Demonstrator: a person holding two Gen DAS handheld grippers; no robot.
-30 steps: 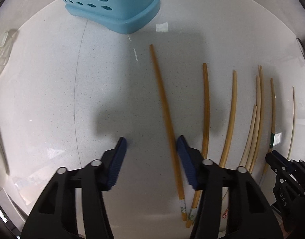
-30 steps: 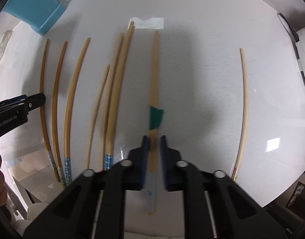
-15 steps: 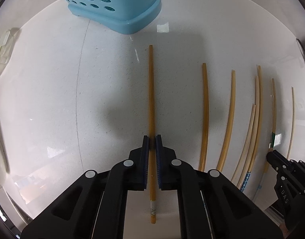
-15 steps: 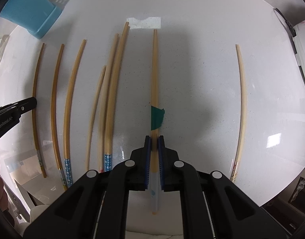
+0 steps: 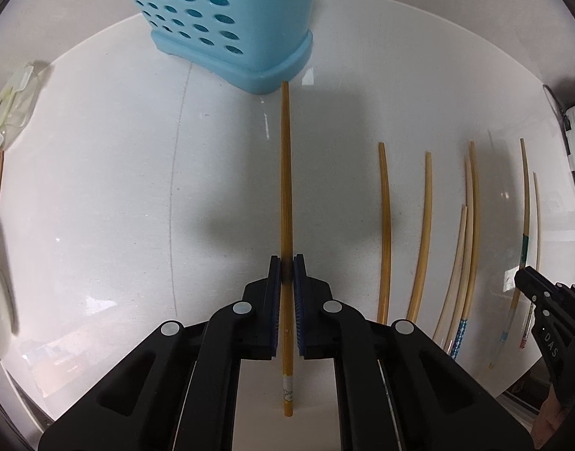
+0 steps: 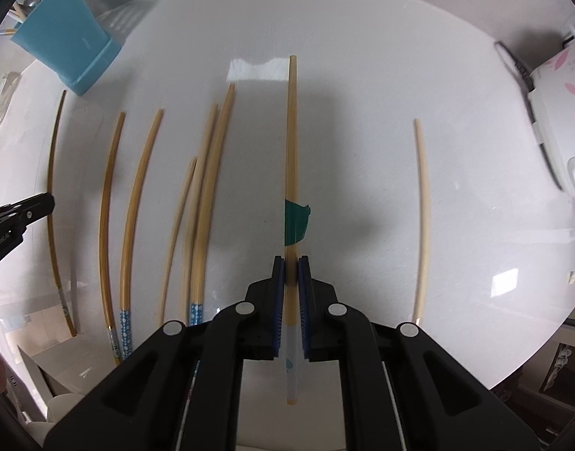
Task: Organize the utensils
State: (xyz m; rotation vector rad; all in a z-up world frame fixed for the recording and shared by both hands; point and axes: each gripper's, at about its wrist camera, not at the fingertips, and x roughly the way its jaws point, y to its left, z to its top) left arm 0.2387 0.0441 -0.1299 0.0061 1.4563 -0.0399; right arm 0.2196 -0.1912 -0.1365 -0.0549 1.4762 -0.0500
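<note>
Left gripper (image 5: 287, 263) is pinching a dark chopstick (image 5: 286, 173) over the white bench (image 5: 99, 188), near the blue holder (image 5: 227, 18). Right gripper (image 6: 292, 263) is pinching a green-taped chopstick (image 6: 292, 131); other chopsticks (image 6: 208, 195) are lying alongside.

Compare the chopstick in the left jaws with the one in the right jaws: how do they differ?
The left chopstick is darker amber; the right chopstick is paler yellow. The right one carries a green tape flag just beyond the jaws; the left one has none. The left one's butt end has a small white printed band, the right one's a long whitish striped section. Shared: each is clamped in shut jaws and runs straight ahead, over the white table.
</note>
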